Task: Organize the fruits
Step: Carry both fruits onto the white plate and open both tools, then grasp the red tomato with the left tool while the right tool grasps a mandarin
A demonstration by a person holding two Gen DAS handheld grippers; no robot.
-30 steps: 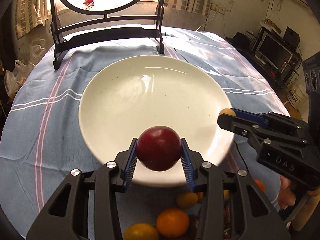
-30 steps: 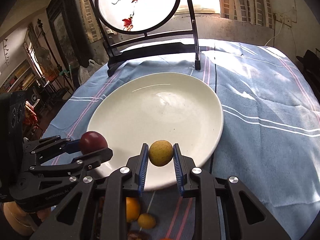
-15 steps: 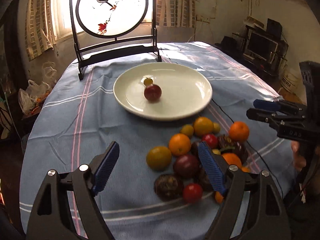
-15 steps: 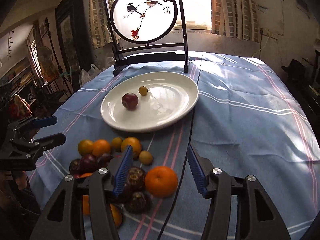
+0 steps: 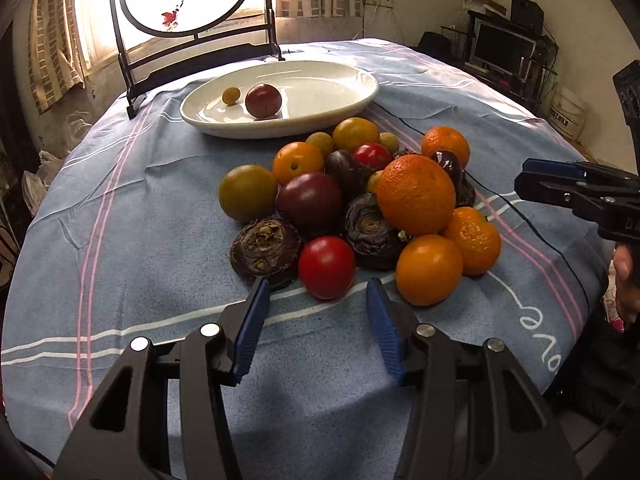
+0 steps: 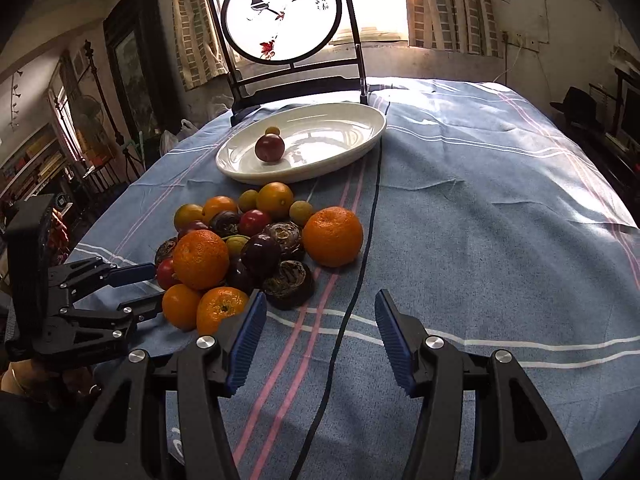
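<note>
Fruits [image 5: 352, 200], glossy round oranges, red tomatoes, dark purple plums and brown knobbly ones, heaped mid-tablecloth [image 5: 140, 220]. White oval plate [image 5: 336, 112] toward far edge holds one dark red plum [image 5: 263, 100], one small yellow fruit [image 5: 231, 95]. Left gripper [image 5: 314, 320]: fingers just closing, apart, empty. Right gripper [image 6: 320, 330]: apart, empty.
</note>
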